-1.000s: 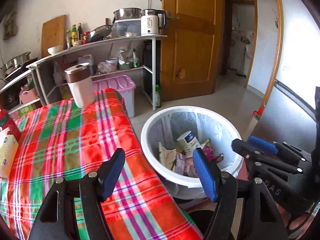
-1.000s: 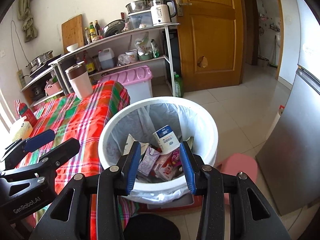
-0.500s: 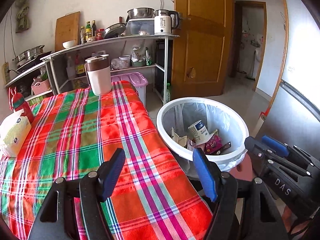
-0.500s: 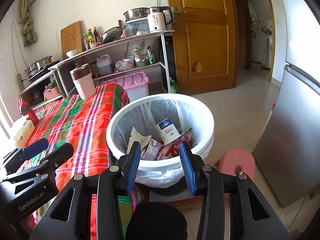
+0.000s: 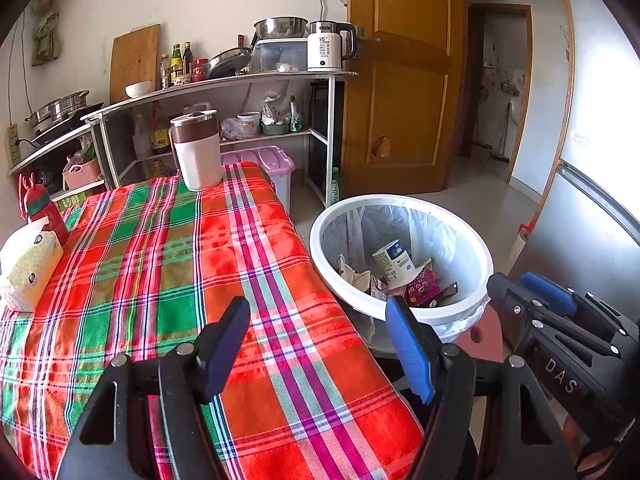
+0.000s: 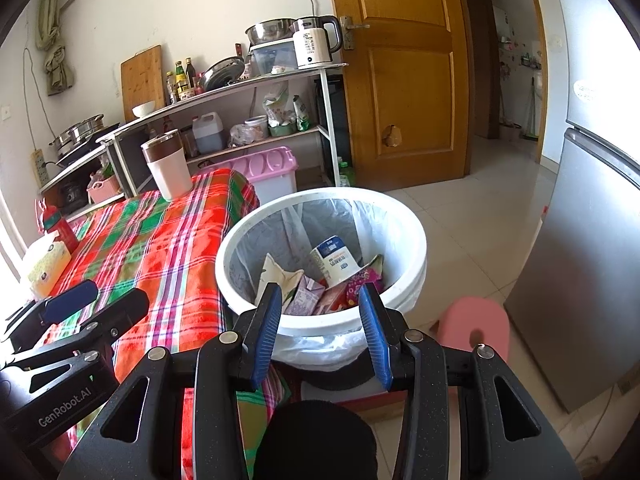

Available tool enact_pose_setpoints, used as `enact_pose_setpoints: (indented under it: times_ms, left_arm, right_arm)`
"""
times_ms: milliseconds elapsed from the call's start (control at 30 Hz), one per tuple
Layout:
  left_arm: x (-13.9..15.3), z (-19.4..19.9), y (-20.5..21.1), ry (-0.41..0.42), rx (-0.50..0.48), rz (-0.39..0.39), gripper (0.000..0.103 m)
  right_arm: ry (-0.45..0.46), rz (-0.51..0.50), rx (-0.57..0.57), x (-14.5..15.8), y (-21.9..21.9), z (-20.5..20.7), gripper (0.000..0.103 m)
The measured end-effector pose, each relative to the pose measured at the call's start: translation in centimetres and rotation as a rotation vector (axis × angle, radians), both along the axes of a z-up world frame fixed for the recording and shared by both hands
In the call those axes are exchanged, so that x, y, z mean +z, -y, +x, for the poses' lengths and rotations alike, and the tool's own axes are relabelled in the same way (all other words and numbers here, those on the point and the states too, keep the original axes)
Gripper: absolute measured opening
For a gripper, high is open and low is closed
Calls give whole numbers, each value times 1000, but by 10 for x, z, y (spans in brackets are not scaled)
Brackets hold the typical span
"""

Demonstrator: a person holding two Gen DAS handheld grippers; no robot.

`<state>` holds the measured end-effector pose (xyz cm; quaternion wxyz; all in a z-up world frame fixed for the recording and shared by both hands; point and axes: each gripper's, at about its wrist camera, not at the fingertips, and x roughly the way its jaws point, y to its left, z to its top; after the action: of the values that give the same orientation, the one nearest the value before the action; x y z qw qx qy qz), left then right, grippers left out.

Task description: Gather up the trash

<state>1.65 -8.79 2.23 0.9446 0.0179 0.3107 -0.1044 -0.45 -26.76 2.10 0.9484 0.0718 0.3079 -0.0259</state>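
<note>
A white trash bin (image 5: 400, 200) (image 6: 320, 194) with a clear liner stands on the floor at the table's right edge. Inside lie a white cup with a blue label (image 5: 394, 258) (image 6: 336, 260), a pink wrapper (image 5: 422, 286) (image 6: 366, 276) and some cartons (image 6: 304, 296). My left gripper (image 5: 316, 304) hangs open over the near right part of the plaid tablecloth (image 5: 160, 260), with nothing between its fingers. My right gripper (image 6: 320, 292) is open and empty too, just before the bin's near rim. Each gripper shows from the side in the other's view (image 5: 520, 286) (image 6: 104, 304).
On the table stand a brown-and-white tumbler (image 5: 198, 150) at the far end, and a tissue pack (image 5: 28, 268) and red bottle (image 5: 44, 208) at the left. A pink stool (image 6: 472, 324) and a grey fridge (image 6: 592, 280) are right of the bin. Behind are a kitchen rack (image 6: 280, 76) and a pink storage box (image 6: 260, 168).
Both grippers have drawn back from the bin, which now looks smaller and farther. The left view has swung over the table, showing more cloth. Jaw openings are unchanged.
</note>
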Motion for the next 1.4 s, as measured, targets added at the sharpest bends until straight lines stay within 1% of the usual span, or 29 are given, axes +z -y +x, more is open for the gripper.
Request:
enact_pose_setpoints:
  times_ms: [1400]
  left_arm:
    - [3, -2, 1, -4, 2, -9, 72]
  right_arm:
    - [1, -2, 17, 1, -5, -3, 41]
